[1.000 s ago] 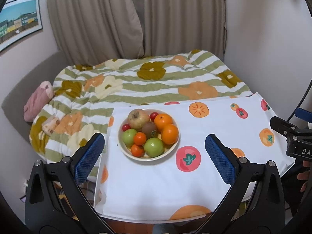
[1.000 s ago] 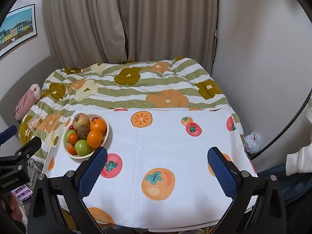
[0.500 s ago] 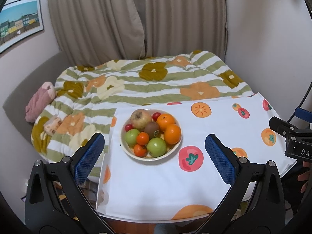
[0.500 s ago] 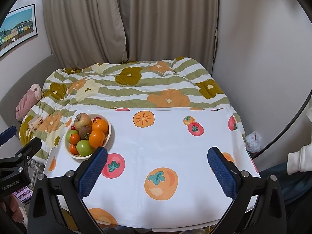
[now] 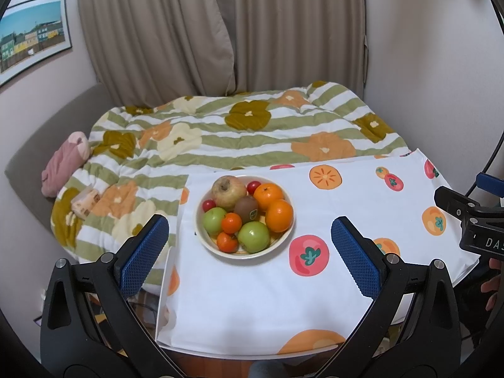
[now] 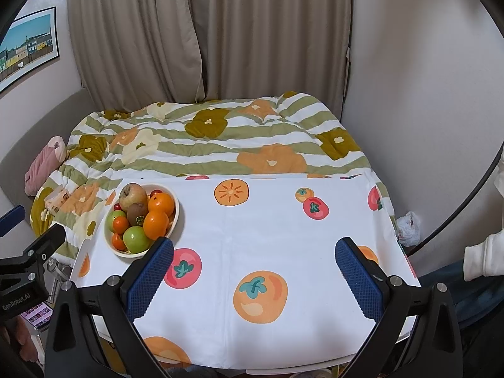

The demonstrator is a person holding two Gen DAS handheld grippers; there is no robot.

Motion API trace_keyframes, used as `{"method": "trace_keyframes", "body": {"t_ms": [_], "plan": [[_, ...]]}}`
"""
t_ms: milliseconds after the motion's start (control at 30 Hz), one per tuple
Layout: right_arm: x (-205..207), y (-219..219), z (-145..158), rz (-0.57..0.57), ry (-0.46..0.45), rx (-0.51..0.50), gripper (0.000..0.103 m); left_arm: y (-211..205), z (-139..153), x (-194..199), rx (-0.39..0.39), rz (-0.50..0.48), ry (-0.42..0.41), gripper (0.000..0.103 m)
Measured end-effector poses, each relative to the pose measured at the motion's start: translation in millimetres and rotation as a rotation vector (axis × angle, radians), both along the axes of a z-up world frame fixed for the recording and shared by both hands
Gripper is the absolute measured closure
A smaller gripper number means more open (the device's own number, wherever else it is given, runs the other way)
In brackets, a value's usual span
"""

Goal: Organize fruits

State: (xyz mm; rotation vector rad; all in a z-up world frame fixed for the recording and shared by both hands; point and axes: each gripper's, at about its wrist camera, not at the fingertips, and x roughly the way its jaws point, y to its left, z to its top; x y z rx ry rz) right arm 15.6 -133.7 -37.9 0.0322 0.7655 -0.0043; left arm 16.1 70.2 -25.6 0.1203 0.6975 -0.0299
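**Fruit bowl waits at the bench's left edge**

Both claws, left (image 5: 249, 252) and right (image 6: 253, 271), hang spread apart, holding nothing. The bowl (image 5: 201, 236) of fruit sits on the printed cloth (image 6: 277, 230), bed quilt (image 5: 239, 138) just behind.

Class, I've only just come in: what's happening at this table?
A person holds tongs in each hand above a table. Both the left tongs and right tongs are open and empty. The fruit sits untouched in a bowl: oranges, green apples, a kiwi. Sorting hasn't begun.
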Motion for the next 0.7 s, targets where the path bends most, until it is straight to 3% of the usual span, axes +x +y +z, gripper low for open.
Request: {"method": "trace_keyframes", "body": {"t_ms": [700], "plan": [[0.7,1.3,-1.2,-0.001,0.004,0.003,0.0,2.7,-4.2,3.6,-0.019,-0.006,0.008,0.0]]}}
